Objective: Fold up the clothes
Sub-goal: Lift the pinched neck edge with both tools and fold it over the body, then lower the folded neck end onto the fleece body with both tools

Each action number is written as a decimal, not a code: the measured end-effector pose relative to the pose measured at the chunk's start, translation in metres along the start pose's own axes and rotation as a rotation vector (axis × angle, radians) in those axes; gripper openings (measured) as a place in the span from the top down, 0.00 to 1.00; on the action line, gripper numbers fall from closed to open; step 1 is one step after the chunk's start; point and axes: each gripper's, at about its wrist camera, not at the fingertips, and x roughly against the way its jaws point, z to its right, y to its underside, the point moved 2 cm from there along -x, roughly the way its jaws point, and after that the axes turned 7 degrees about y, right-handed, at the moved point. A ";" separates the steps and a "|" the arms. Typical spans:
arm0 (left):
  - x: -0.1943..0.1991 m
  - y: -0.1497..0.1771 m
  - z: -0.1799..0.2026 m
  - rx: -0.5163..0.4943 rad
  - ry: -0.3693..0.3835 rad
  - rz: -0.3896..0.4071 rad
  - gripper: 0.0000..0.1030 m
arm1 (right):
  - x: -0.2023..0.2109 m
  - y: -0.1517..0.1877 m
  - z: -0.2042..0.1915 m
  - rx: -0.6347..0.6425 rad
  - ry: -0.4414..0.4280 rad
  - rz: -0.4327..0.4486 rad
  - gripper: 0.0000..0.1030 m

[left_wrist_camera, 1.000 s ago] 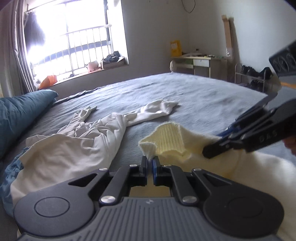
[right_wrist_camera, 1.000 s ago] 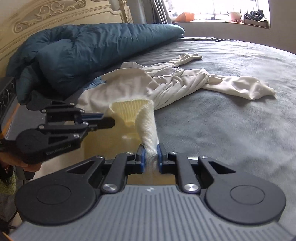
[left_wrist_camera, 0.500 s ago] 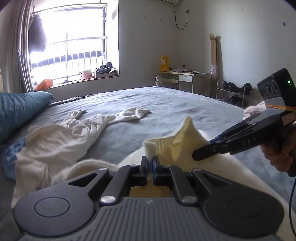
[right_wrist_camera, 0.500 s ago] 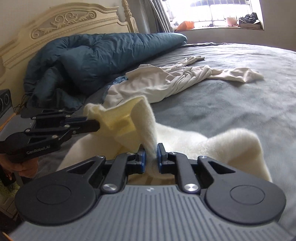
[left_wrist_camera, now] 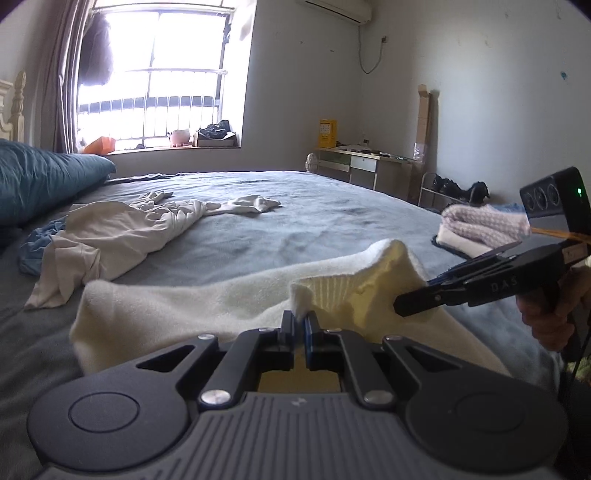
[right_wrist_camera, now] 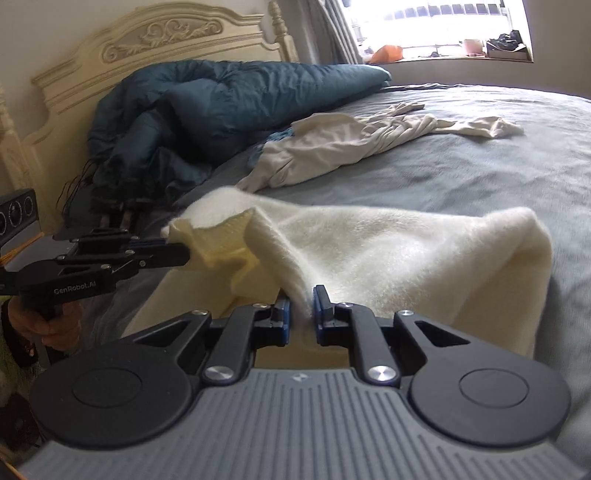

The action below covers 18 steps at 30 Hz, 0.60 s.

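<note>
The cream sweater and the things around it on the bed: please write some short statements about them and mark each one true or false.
1. Both grippers are shut on the cream sweater. True: the left gripper and the right gripper each pinch its fabric.
2. The beige garment is neatly folded. False: it lies crumpled on the bed.
3. The blue duvet is bunched against the headboard. True.
4. The cream sweater lies on top of the beige garment. False: they lie apart, with bare bed cover between them.
5. Folded clothes sit at the bed's edge, near the right gripper. True.
</note>
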 end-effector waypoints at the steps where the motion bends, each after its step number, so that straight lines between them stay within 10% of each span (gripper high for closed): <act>1: 0.006 0.005 0.004 0.001 0.001 0.003 0.94 | 0.004 0.007 -0.004 0.003 -0.001 -0.002 0.90; 18: 0.055 0.070 0.038 0.046 0.038 -0.020 0.94 | 0.049 0.079 -0.030 0.030 -0.002 -0.010 0.89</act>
